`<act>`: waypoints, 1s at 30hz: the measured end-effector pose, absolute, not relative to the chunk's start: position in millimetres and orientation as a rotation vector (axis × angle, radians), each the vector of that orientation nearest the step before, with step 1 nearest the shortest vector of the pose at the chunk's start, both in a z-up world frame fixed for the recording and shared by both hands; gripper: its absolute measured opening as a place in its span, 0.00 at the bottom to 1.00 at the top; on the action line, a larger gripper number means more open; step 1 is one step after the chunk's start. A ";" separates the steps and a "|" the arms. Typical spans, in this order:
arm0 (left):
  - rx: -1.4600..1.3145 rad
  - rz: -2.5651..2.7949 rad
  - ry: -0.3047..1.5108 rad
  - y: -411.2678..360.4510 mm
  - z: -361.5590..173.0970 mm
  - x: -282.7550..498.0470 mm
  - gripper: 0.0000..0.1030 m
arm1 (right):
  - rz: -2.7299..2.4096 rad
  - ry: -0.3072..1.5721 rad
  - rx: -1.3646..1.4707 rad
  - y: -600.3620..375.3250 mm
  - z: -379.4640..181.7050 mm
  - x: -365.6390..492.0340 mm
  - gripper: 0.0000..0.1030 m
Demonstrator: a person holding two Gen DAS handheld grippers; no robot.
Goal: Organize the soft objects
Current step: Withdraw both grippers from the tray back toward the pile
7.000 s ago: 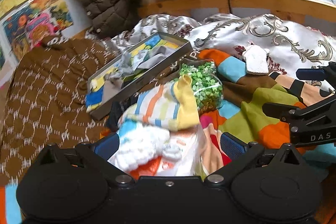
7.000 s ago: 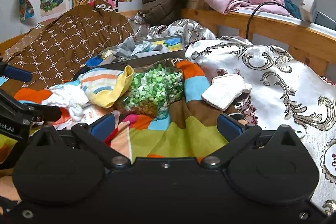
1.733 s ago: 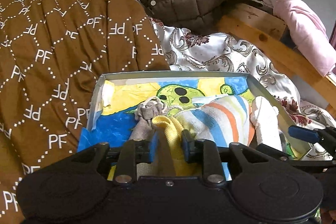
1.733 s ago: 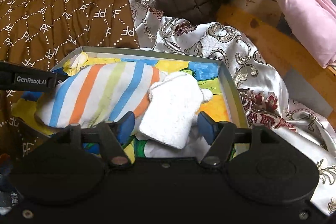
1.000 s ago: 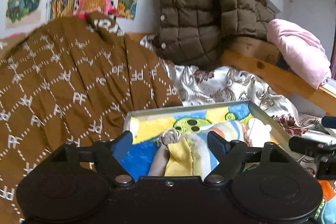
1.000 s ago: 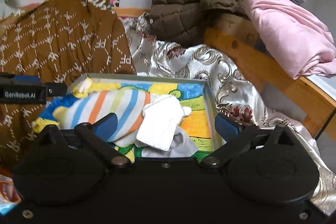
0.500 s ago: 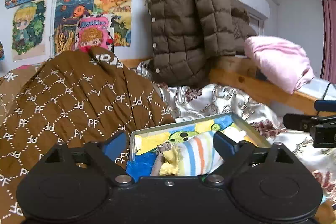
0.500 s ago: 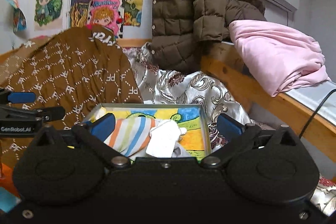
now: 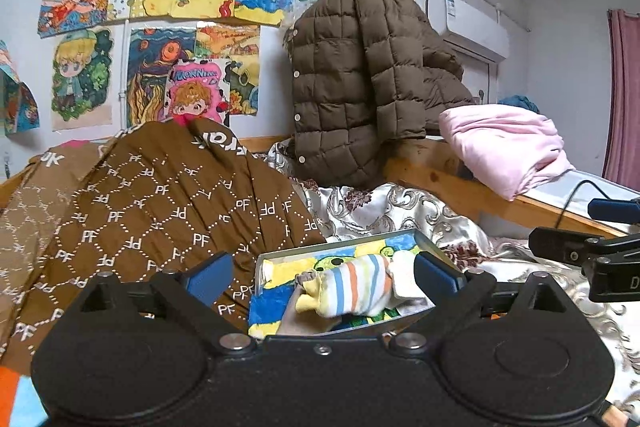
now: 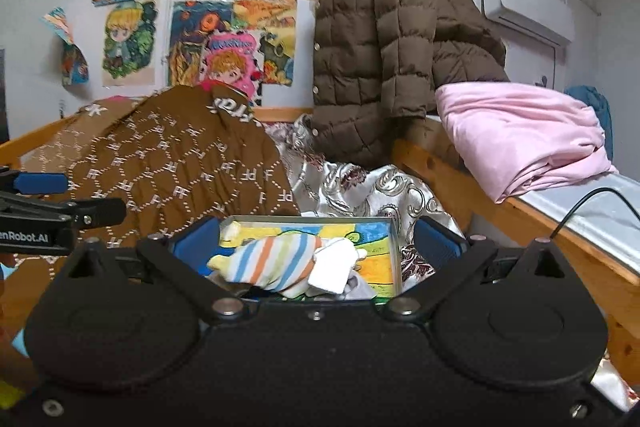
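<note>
- Left gripper (image 9: 322, 277): jaws spread wide, having just been opening, with nothing pinched between them.
- Right gripper (image 10: 316, 241): jaws likewise spread wide and empty.
- Striped sock (image 9: 354, 287) (image 10: 276, 259): lies in the shallow tray (image 9: 434, 251) (image 10: 394, 251), beyond both pairs of jaws and touching neither.
- White sock (image 10: 334, 269) (image 9: 404, 275): rests against the striped sock's right end, inside the same tray.
- Tray: sits on the bed, just beside the brown patterned cloth (image 9: 160, 211).
- Brown padded jacket (image 10: 384, 39): hangs behind, well apart from the tray.
</note>
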State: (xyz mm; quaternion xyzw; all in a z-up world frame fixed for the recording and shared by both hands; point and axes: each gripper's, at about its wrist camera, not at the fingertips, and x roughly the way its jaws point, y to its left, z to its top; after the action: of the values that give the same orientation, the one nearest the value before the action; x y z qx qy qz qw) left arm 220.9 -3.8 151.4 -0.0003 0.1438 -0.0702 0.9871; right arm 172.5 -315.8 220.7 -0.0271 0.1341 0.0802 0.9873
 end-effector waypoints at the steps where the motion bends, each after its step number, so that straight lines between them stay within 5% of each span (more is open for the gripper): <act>1: 0.000 -0.143 0.287 -4.8 153.5 209.5 0.95 | 0.167 0.263 -0.057 -315.8 225.2 159.7 0.99; 15: -0.035 -0.160 0.260 7.9 120.8 87.3 0.98 | 0.215 0.220 -0.038 -320.6 229.1 15.4 0.99; 30: -0.096 -0.076 0.408 16.0 69.6 48.1 0.99 | 0.188 0.255 -0.010 -322.7 173.3 -57.0 0.99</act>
State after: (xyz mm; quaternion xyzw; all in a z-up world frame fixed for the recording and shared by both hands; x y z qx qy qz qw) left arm 48.1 16.0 69.6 -0.0476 0.2023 -0.0380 0.9774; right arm -57.0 -322.7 173.3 -0.0051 0.1269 0.0936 0.9875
